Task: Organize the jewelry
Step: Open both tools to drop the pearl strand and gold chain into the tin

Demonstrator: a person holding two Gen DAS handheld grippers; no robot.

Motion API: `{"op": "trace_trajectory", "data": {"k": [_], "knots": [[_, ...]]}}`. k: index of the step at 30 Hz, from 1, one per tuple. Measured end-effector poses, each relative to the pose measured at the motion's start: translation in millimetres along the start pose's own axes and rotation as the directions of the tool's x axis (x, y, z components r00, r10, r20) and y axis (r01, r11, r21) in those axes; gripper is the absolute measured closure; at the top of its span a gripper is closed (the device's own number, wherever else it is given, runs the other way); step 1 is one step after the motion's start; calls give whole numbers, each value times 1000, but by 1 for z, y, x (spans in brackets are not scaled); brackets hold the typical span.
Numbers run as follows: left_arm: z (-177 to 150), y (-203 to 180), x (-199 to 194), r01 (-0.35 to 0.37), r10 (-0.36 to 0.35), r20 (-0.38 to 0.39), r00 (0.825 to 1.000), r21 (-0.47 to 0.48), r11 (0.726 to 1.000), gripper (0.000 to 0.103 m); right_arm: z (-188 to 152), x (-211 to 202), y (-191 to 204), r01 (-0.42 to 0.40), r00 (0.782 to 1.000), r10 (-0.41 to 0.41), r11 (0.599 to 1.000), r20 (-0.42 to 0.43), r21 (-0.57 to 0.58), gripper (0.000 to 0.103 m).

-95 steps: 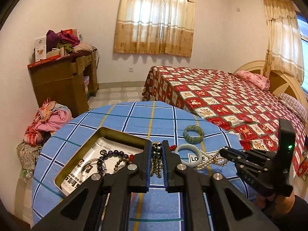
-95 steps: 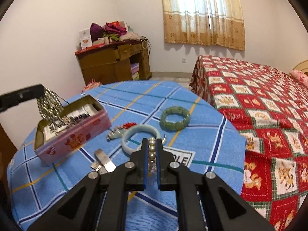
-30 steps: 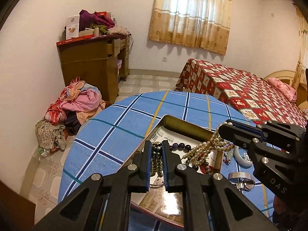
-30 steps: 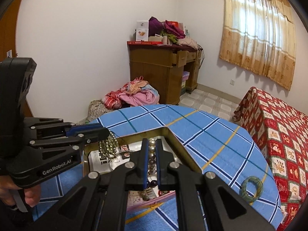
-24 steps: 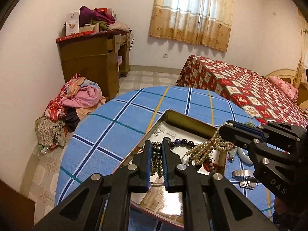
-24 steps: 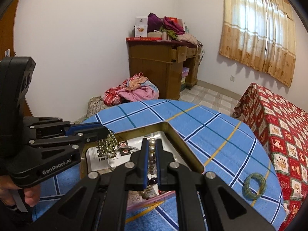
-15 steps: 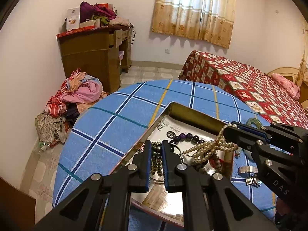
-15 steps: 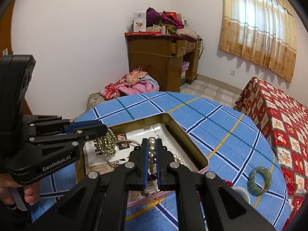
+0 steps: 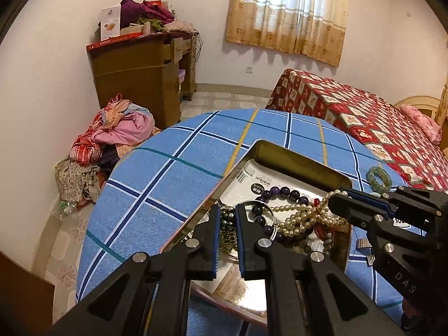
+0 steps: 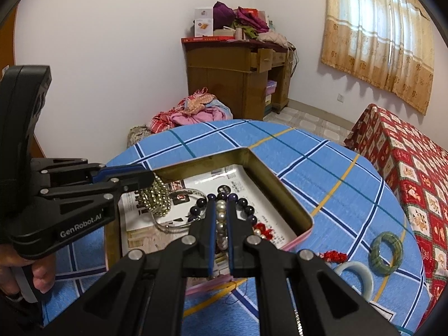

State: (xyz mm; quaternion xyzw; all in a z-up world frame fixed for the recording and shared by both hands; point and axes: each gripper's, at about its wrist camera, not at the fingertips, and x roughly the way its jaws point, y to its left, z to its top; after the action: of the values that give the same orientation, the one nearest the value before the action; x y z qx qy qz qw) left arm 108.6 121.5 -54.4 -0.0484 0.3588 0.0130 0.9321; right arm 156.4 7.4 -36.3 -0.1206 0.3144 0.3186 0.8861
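We see the left tool (image 9: 226,218) low in the centre of the left wrist view, clenched on a strand of dark metallic beads (image 9: 226,232) that hangs between its blue pads over the near left corner of the tin box (image 9: 296,155). In the right wrist view the same tool (image 10: 148,180) enters from the left edge, with the dark metallic beads (image 10: 158,197) dangling in a bunch from its tip above the printed paper (image 10: 145,224) that lines the box.

The right tool (image 10: 220,210) sits low in the centre of its own view, clamped tight on a pearl necklace (image 10: 221,218); the pearls run in a line between its pads. In the left wrist view that tool (image 9: 334,203) reaches in from the right edge, and the pearl necklace (image 9: 302,217) droops from its tip in loops into the box.

Inside the box a bracelet of dark purple beads (image 9: 275,191) lies on the paper, in the middle of the left wrist view.

The box stands on the tabletop (image 9: 179,151), covered by a blue checked cloth. At the lower right of the right wrist view, outside the box, lie a green bangle (image 10: 387,252), a pale bangle (image 10: 357,273) and a small red ornament (image 10: 333,256). A hand (image 10: 33,275) grips the left tool's handle at the lower left edge.
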Motion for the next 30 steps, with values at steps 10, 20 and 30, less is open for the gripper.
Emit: {"op": "trace_trajectory", "data": {"k": [10, 20, 30], "knots": [[-3, 0, 3, -7, 7, -10, 1000, 7, 1000, 93, -5, 8, 3, 0, 1000, -1, 1000, -28, -11, 95], [-4, 0, 0, -26, 26, -7, 1000, 5, 1000, 92, -9, 11, 7, -4, 999, 4, 1000, -45, -12, 94], [-3, -7, -21, -48, 47, 62, 997, 10, 999, 27, -19, -11, -9, 7, 1000, -7, 999, -5, 41, 49]]}}
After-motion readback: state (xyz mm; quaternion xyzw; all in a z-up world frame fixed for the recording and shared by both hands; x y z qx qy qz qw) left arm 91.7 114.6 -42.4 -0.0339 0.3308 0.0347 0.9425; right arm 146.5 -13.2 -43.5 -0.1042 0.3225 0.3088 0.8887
